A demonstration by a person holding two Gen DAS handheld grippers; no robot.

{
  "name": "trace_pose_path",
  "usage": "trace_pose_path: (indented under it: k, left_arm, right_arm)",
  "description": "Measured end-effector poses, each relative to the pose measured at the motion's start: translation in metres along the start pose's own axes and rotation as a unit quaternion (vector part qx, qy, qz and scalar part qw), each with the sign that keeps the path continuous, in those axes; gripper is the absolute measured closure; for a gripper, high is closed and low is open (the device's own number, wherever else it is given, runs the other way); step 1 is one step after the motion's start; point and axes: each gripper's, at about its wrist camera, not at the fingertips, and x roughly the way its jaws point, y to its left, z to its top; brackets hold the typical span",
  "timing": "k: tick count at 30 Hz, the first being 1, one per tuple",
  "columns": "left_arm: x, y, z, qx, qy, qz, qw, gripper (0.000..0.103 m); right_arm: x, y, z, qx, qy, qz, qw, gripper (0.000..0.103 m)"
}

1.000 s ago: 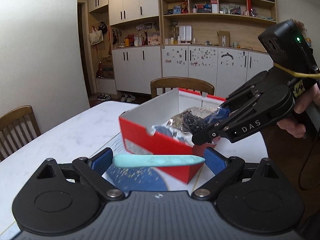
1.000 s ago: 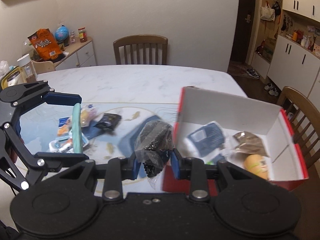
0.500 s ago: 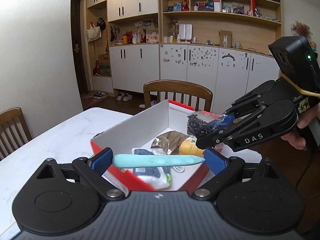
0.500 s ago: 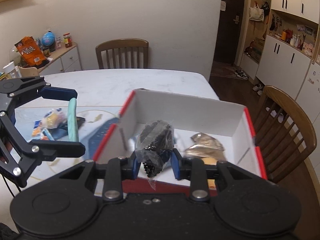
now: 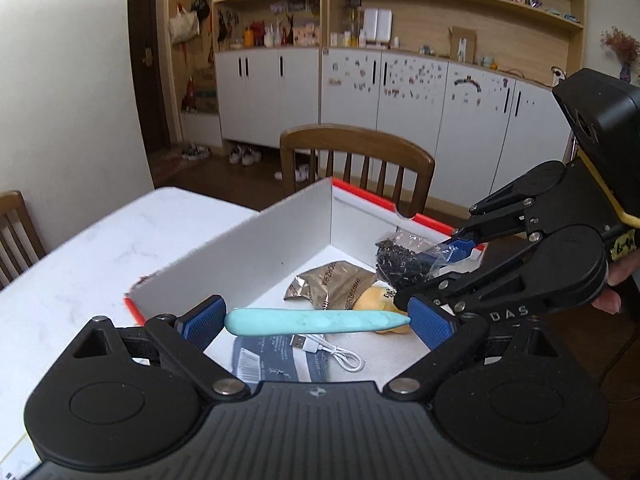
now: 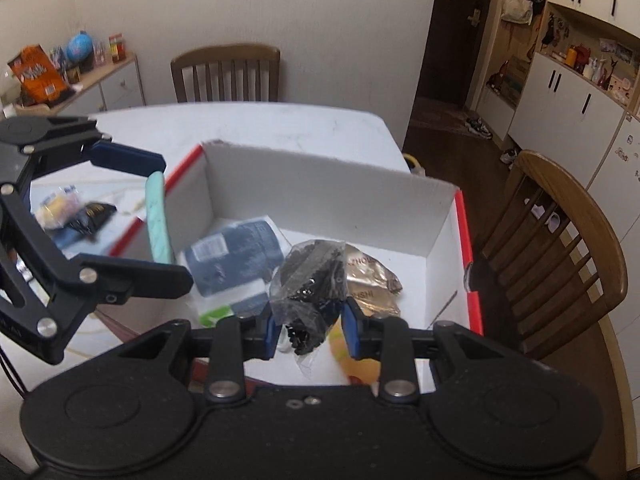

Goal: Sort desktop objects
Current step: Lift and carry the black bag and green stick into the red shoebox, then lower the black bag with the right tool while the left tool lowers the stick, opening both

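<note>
The clear bag of small black pieces hangs pinched between the pads of the right gripper, over the open red-and-white box, so the drop looks close. It would go best to let it fall into the bare white floor near the far wall rather than on the things already lying there. The left gripper is set wide, holding a pale turquoise stick end to end across its pads, just above the box's near edge; its turn seems next.

Already in the box are a crumpled brown foil packet, a yellow rounded object, a dark blue pouch and a white USB cable. The two tools hang close together over the box, so they could knock each other. Outside, on the white table, a few small packets wait, blurred.
</note>
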Motion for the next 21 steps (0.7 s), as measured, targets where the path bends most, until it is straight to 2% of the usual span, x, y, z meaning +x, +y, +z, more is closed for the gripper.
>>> trace_pose_path:
  k: [10, 17, 21]
  left_arm:
    - [0.048, 0.004, 0.010, 0.012, 0.059, 0.005, 0.9982, 0.005]
    - [0.071, 0.019, 0.012, -0.026, 0.090, 0.000, 0.9956, 0.005]
    - [0.082, 0.020, 0.015, -0.025, 0.104, 0.003, 0.9943, 0.005]
  right_arm:
    - [0.034, -0.020, 0.001, 0.006, 0.045, 0.034, 0.998, 0.072]
    - [0.049, -0.022, 0.002, -0.004, 0.073, 0.054, 0.996, 0.072]
    - [0.060, -0.021, 0.005, -0.013, 0.094, 0.059, 0.994, 0.072]
